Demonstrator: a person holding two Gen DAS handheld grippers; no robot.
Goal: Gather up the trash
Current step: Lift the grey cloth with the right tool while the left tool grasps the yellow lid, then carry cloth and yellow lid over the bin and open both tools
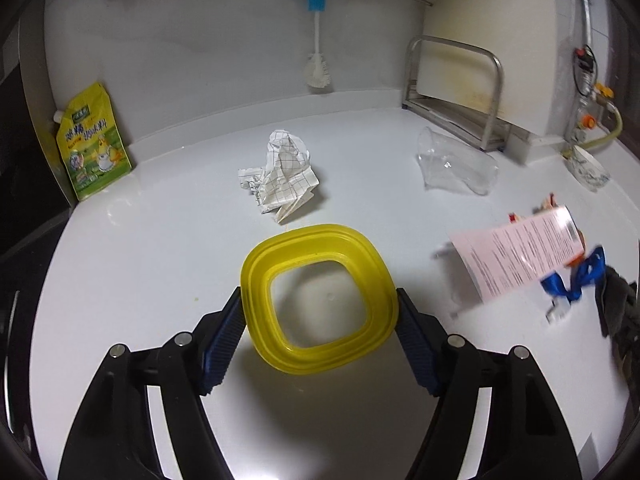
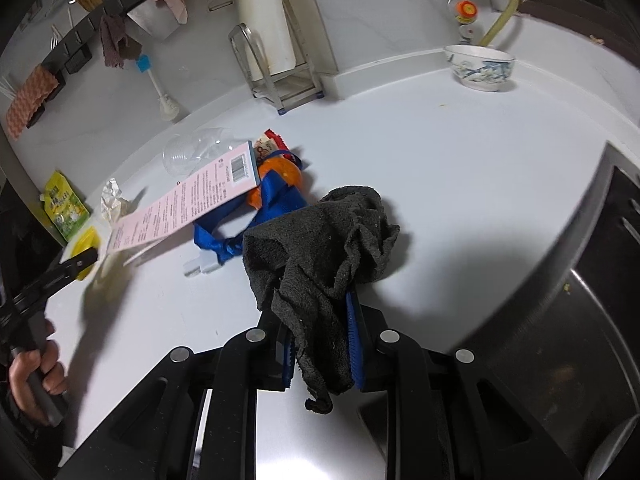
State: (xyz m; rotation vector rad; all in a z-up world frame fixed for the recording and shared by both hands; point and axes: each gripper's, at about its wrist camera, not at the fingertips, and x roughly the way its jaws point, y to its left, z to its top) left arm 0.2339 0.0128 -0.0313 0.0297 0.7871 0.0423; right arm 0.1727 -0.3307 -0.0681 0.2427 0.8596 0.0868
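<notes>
Much bare counter (image 1: 152, 264) — container (image 1: 320, 300) central

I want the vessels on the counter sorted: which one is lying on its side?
The clear plastic cup, tipped over near the metal rack. The patterned bowl stands upright; the yellow container sits between the left hand-held gripper's fingers.

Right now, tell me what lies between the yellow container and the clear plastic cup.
Nothing: in the left wrist view, only bare white counter runs from the yellow container to the tipped clear cup. The crumpled paper sits off to the left.
</notes>
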